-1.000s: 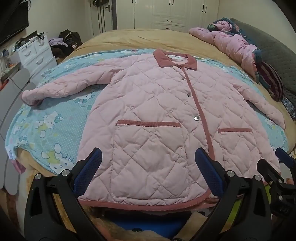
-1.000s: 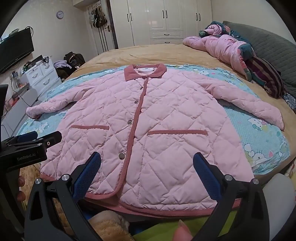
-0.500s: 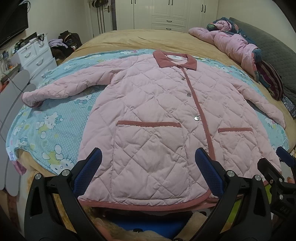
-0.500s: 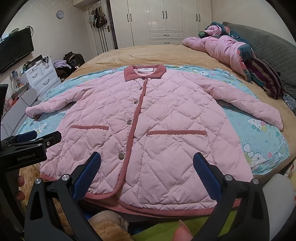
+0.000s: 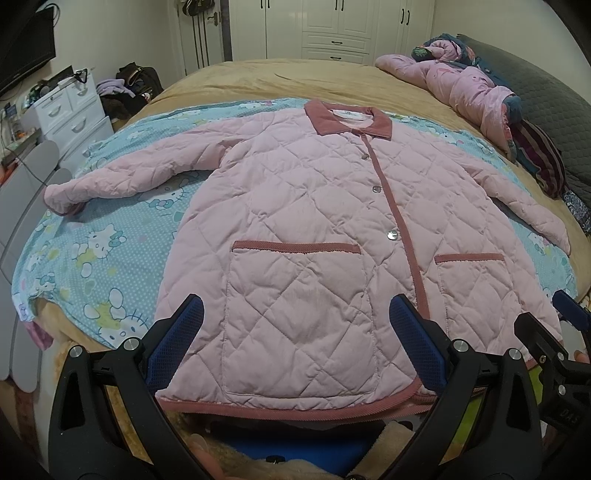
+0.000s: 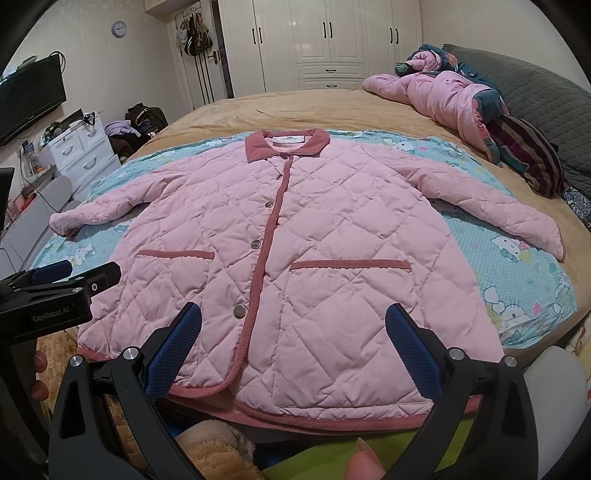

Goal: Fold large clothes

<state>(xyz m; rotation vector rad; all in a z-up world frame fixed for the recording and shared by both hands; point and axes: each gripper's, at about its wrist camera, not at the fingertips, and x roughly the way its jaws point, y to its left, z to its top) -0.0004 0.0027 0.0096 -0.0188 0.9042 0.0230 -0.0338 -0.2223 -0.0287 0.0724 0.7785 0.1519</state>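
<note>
1. Pink quilted jacket (image 5: 314, 236) (image 6: 295, 251) with dusty-rose corduroy collar, placket, pocket trim and hem: lies flat, front up, buttoned, spread on the bed; collar toward the far side, hem at the near edge. Both sleeves stretch outward and slightly downward. Two patch pockets with rose top bands sit on the lower front.
2. Light-blue cartoon-cat printed sheet (image 5: 92, 258) (image 6: 524, 280): lies directly under the jacket, showing past both sleeves and sides.
3. Tan bed cover (image 5: 295, 77) (image 6: 295, 107): under the sheet, bare on the far half of the bed.
4. Left gripper (image 5: 295, 339), black frame with blue padded fingers: jaws spread wide, holding nothing, hovering at the hem over the jacket's left-hand pocket as seen from its own camera. In the right wrist view it shows at the left margin (image 6: 70, 273), beside the jacket's side.
5. Right gripper (image 6: 293, 343), same make: jaws spread wide, holding nothing, above the hem near the placket and the other pocket. In the left wrist view it shows at the right margin (image 5: 554, 321).
6. Crumpled pink padded bedding with dark floral lining (image 5: 465, 85) (image 6: 450, 99): heaped at the far right of the bed, well apart from the jacket.
7. Dark striped cushion (image 5: 543, 158) (image 6: 528, 151): just beside that heap.
8. White chest of drawers (image 5: 70, 107) (image 6: 81, 147): beside the bed on the left.
9. White wardrobe doors (image 5: 332, 26) (image 6: 325, 40): along the far wall.
</note>
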